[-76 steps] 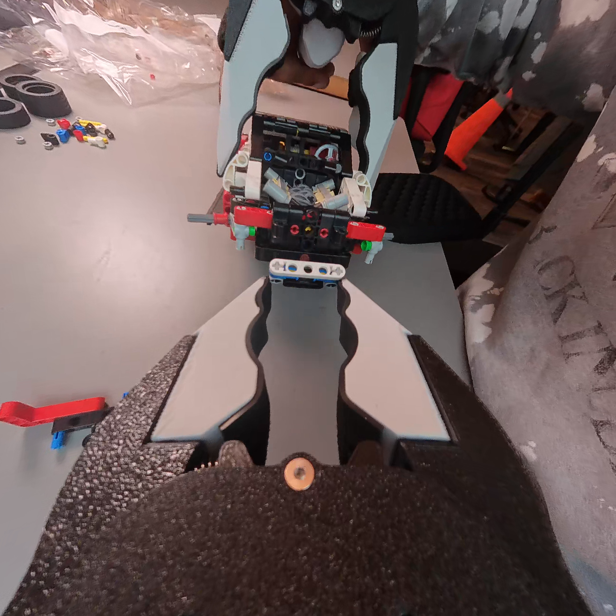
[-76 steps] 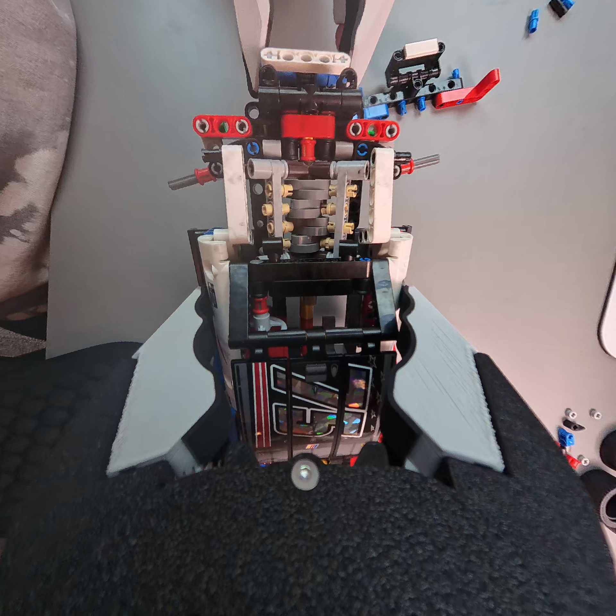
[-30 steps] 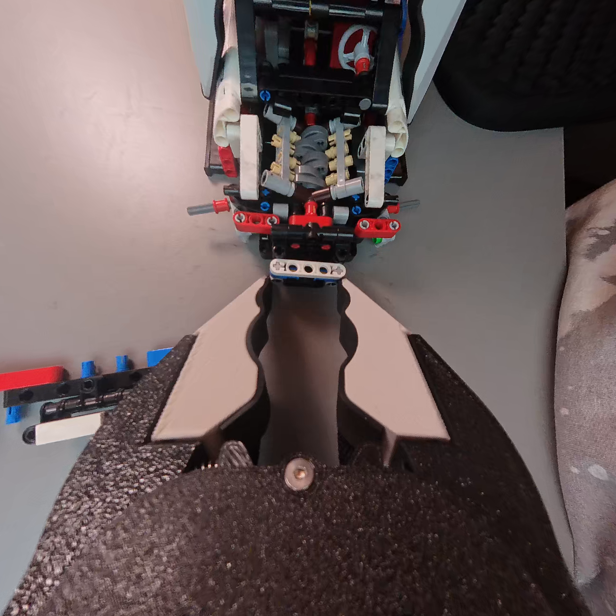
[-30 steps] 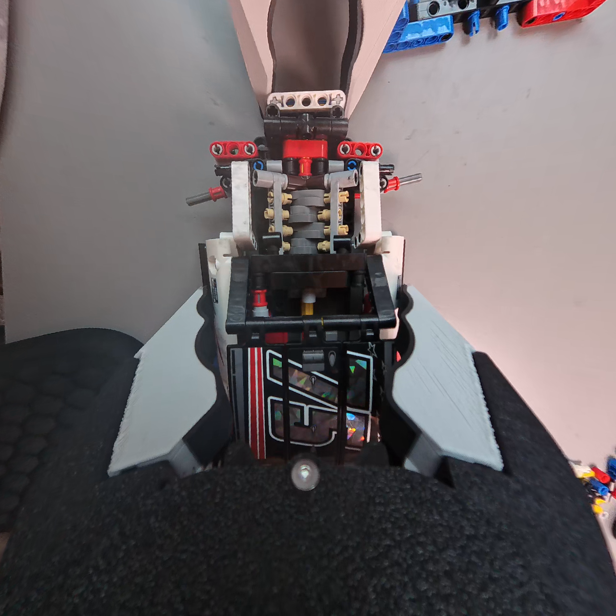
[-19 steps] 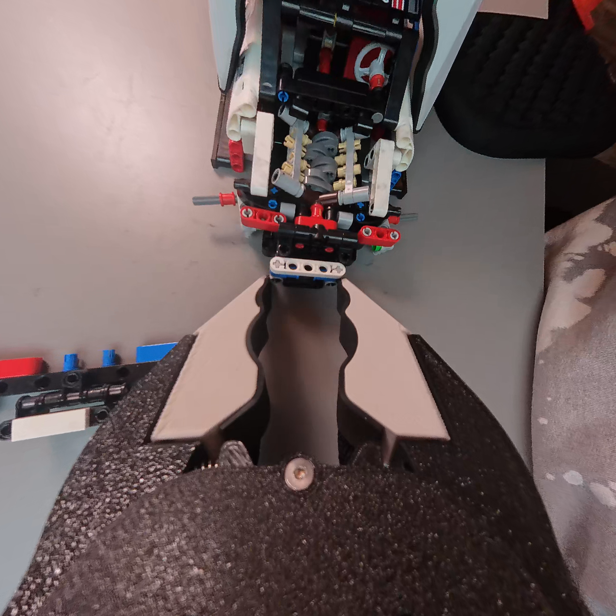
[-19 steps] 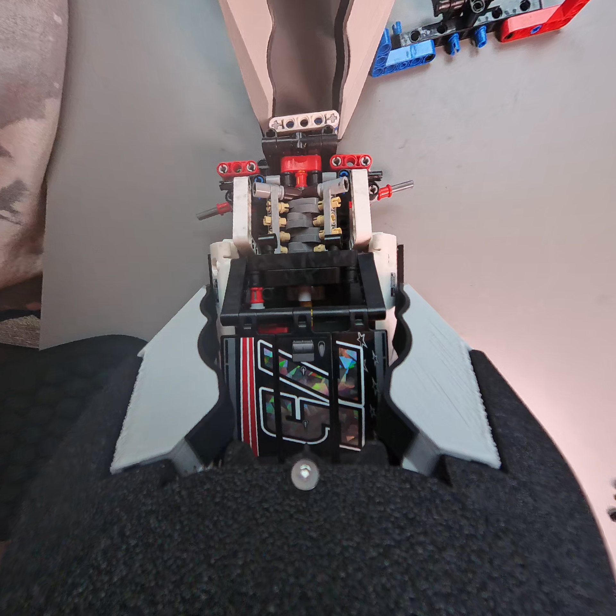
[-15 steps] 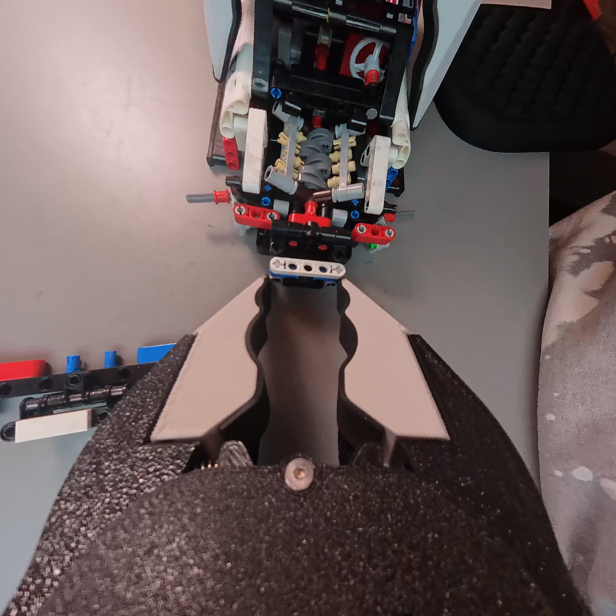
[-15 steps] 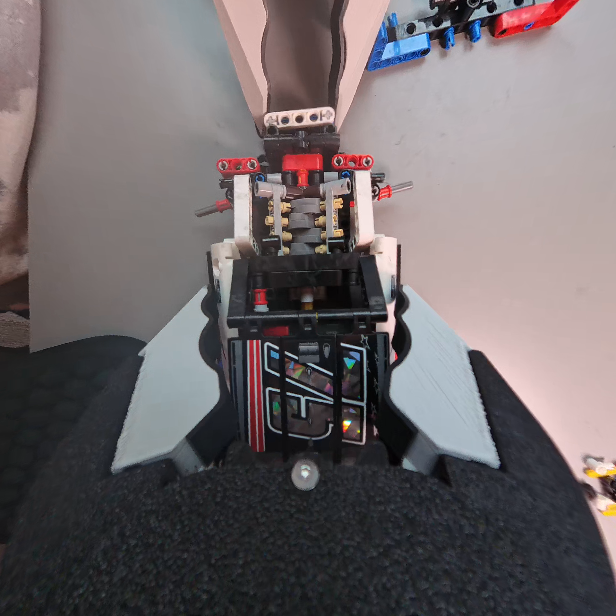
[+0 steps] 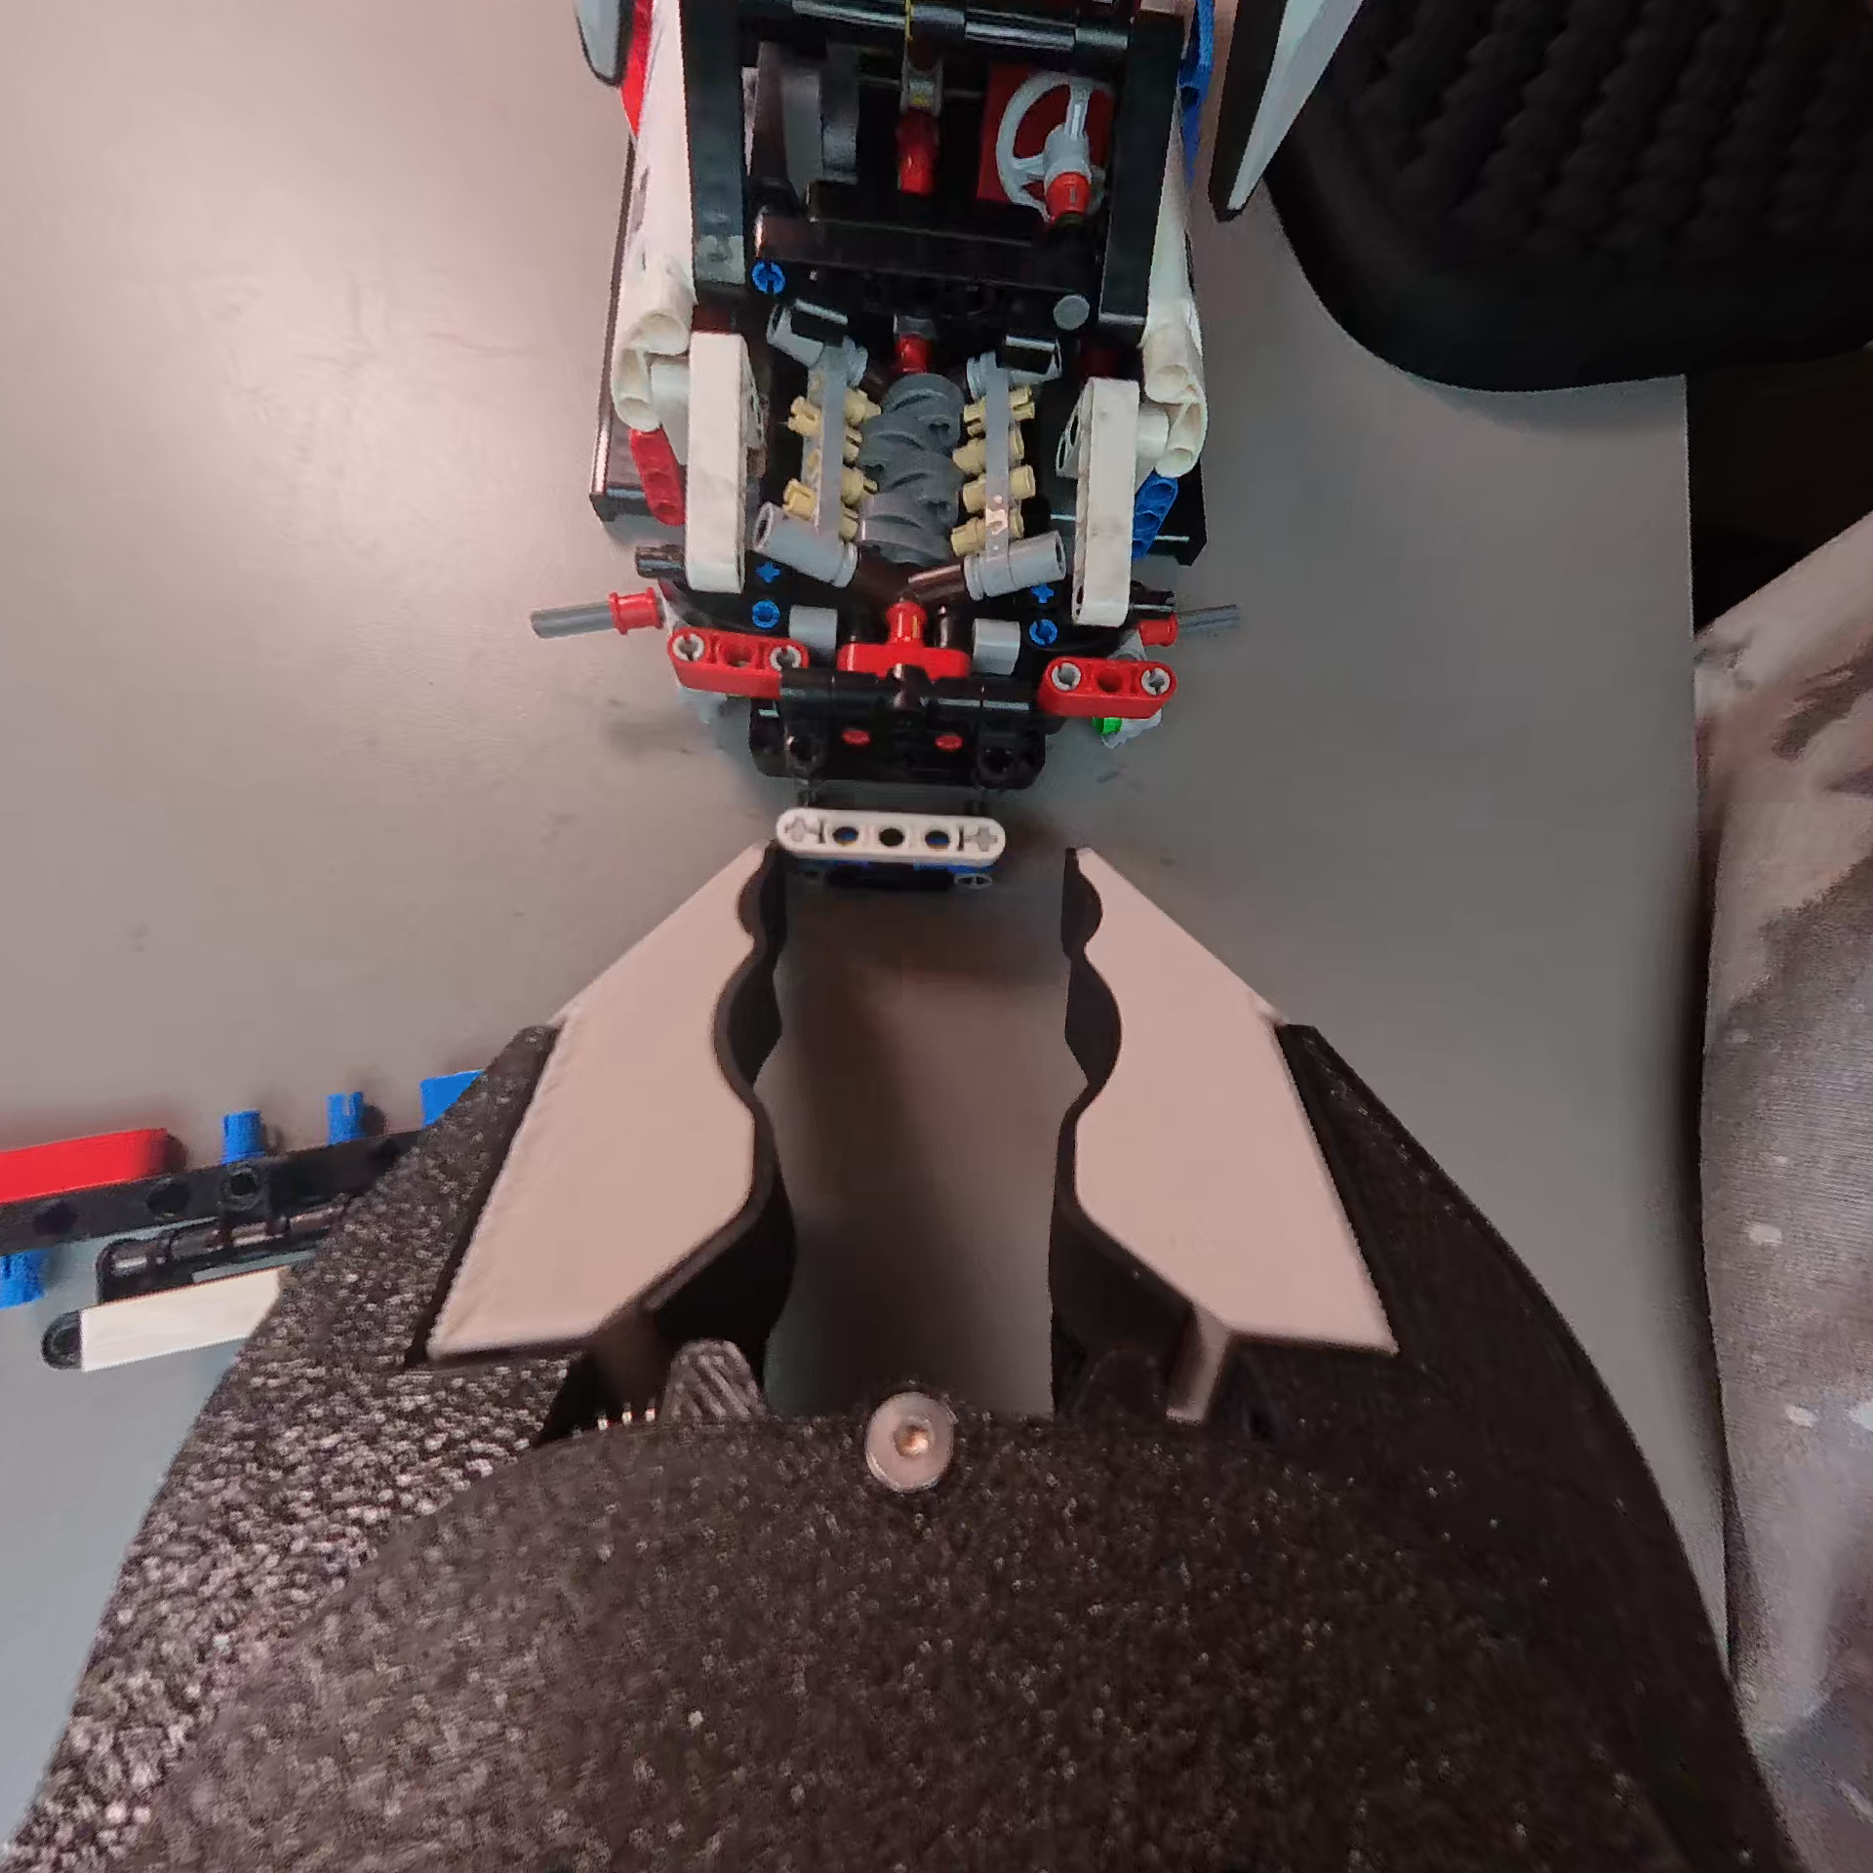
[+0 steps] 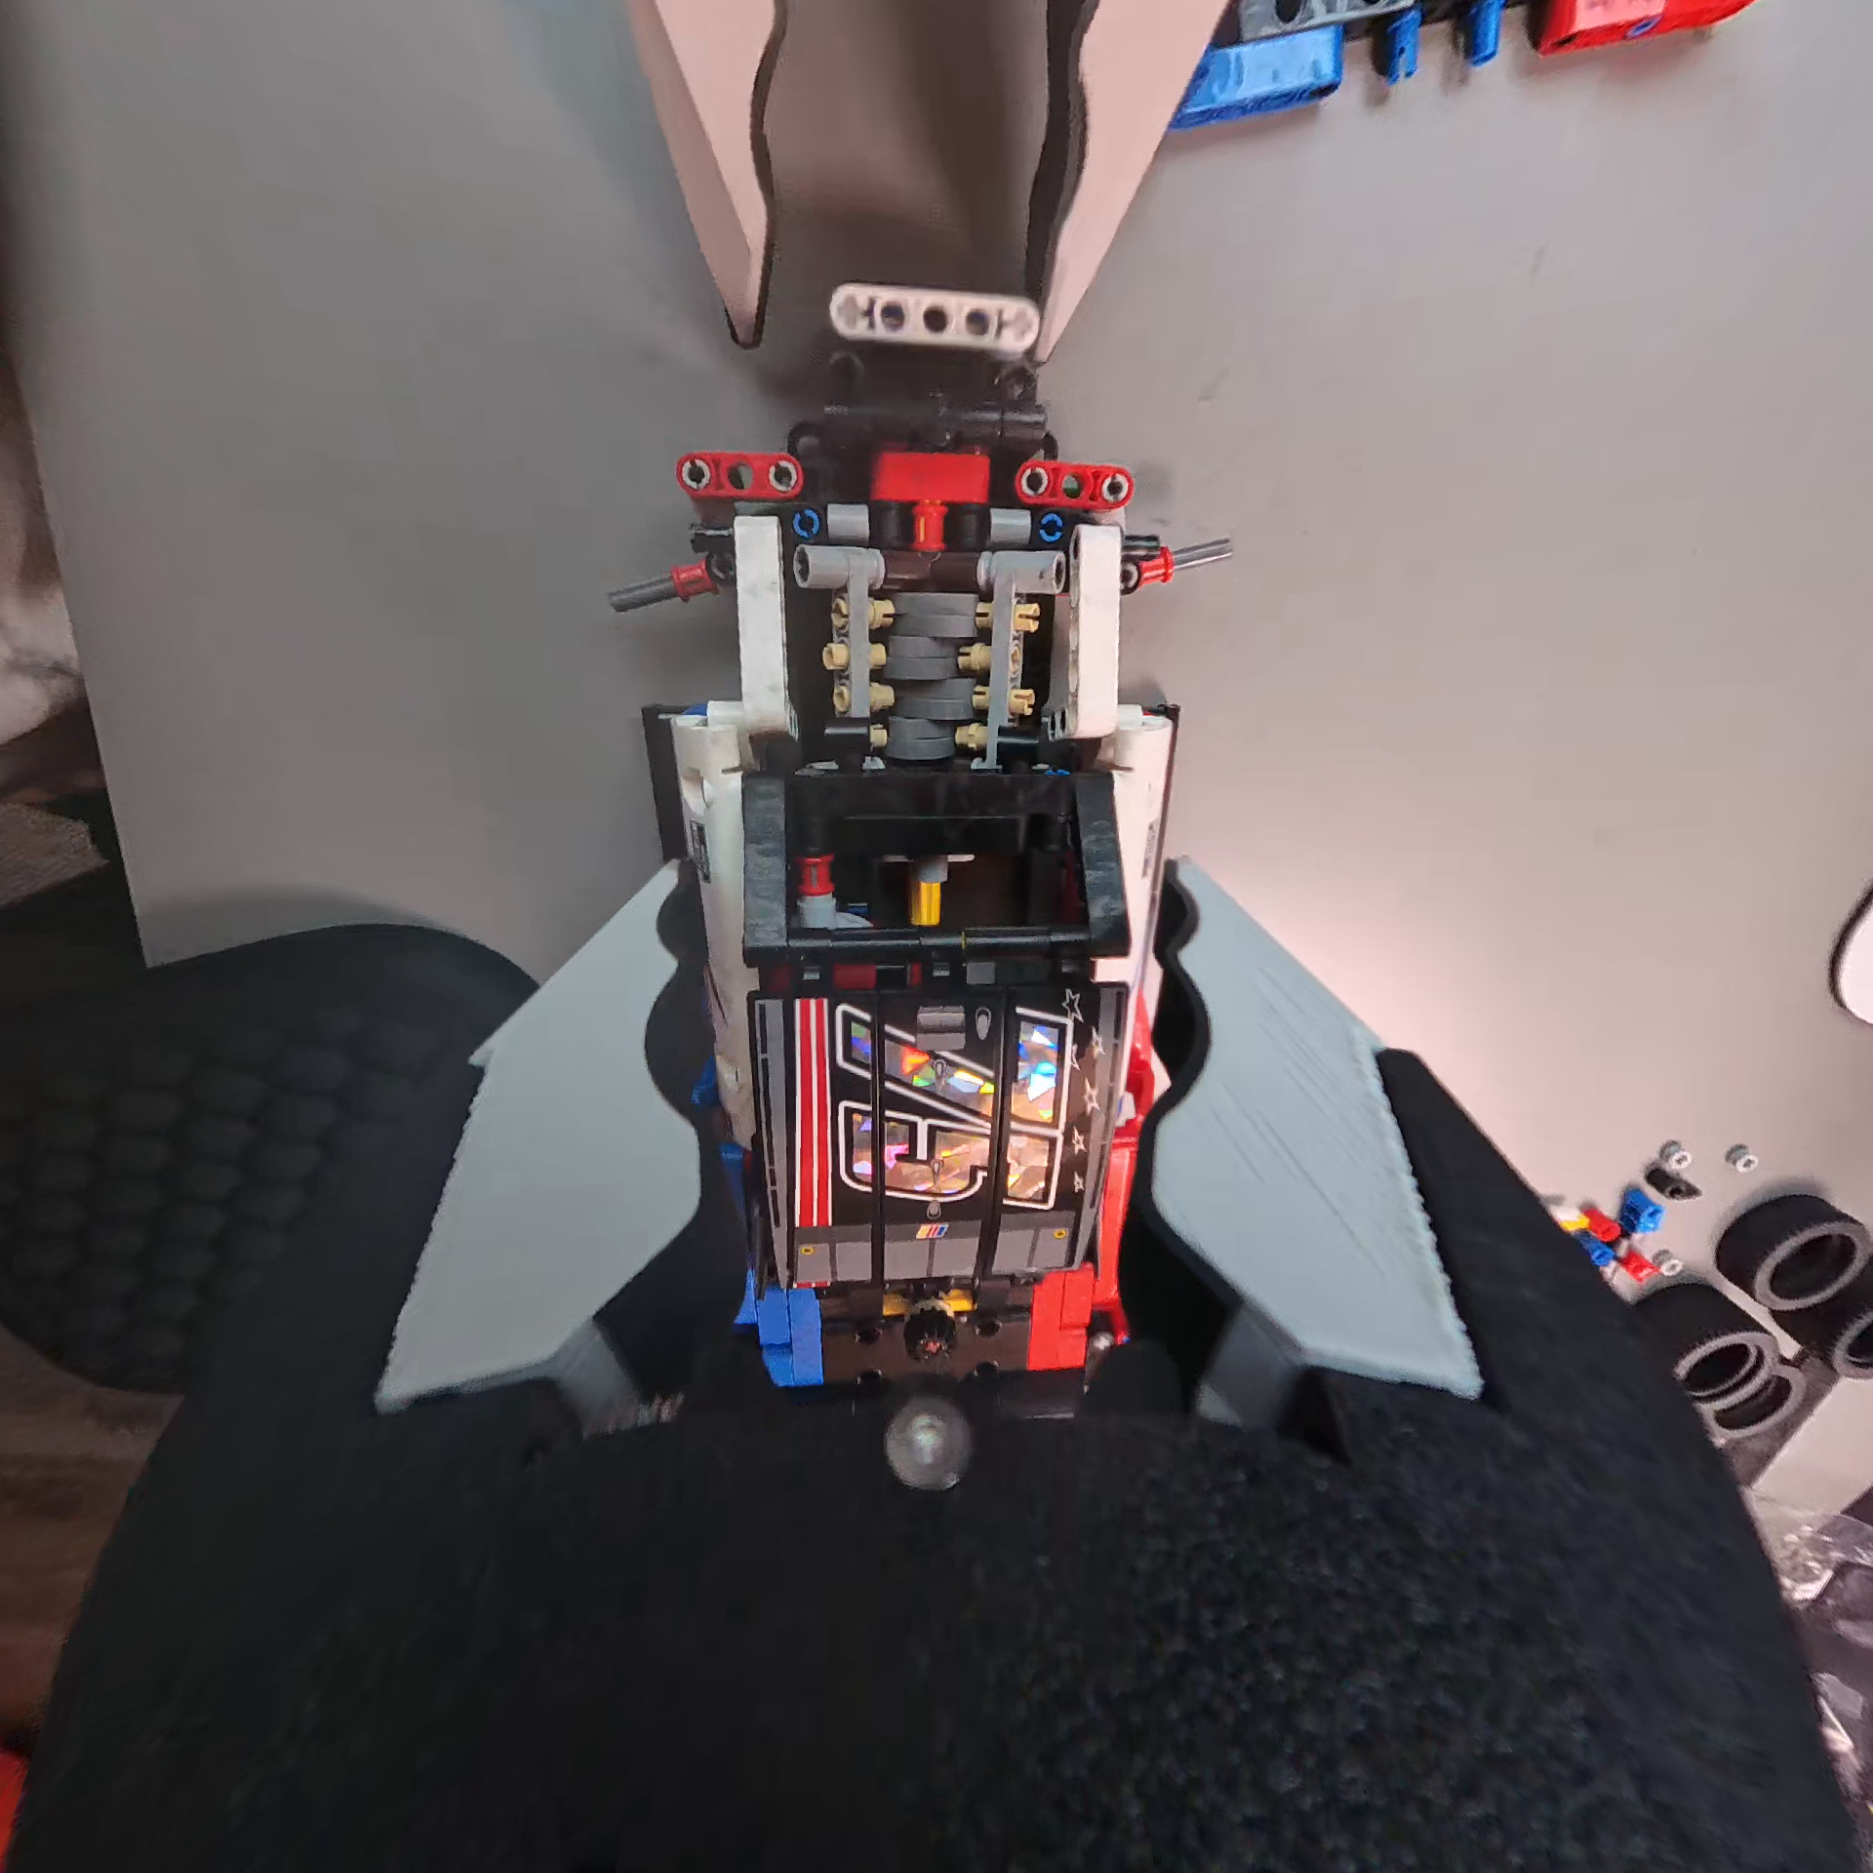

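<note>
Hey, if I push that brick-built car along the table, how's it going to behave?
The brick-built car will probably scrape rather than roll: its axle stubs are bare and the tyres lie apart. The frame looks stiff, yet the white beam sticking out may snap off.

- A plain grey table [image 9: 304,568] carries everything.
- A partly built brick car [image 9: 912,487] sits on it, straight ahead of the left claw, its white end beam [image 9: 890,835] just past the fingertips.
- Left of that claw lies a loose sub-assembly of red, black, white and blue beams [image 9: 152,1206].
- Right of the right claw lie black rubber tyres [image 10: 1794,1257], beside small loose pins [image 10: 1612,1231].
</note>
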Available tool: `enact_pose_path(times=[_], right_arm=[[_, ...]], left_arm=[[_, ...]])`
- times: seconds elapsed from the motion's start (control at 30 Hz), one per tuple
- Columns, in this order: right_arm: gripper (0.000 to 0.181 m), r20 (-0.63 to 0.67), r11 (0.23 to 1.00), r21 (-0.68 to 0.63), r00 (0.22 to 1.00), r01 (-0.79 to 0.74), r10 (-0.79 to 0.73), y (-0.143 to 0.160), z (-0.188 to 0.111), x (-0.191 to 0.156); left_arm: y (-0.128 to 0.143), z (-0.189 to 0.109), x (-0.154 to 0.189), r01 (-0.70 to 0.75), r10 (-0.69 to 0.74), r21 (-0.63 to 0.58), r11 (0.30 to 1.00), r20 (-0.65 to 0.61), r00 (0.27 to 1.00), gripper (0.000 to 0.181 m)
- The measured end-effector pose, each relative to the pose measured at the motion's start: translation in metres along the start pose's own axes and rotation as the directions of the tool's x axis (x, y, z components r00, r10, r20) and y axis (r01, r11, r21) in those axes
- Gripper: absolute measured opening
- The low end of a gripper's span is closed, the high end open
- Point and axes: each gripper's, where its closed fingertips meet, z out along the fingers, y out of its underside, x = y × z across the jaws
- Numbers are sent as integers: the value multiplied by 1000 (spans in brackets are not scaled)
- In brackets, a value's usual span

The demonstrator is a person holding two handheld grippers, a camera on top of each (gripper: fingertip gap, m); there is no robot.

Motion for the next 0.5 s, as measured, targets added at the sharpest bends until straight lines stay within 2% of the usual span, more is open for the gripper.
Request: enact_pose_path(times=[0.1,0.2,0.3,0.4,0.5], right_arm=[[86,46,998,-65,999,12,-9,5,9,-2],[85,71,995,-99,997,26,-19,4,9,-1],[83,72,990,-131,997,47,-38,4,9,-2],[77,79,993,-76,994,87,-81,-2,7,-4],[77,88,998,-17,995,58,-56,-4,7,-5]], left_arm=[[-1,0,-2,1,-1,-1,1000,4,1000,55],[-1,1,-7,-12,13,-7,1000,26,1000,44],[-1,1,-9,-20,21,-10,1000,34,999,43],[-1,1,-8,-27,27,0,1000,41,999,42],[-2,1,-5,-55,55,3,998,36,998,42]])
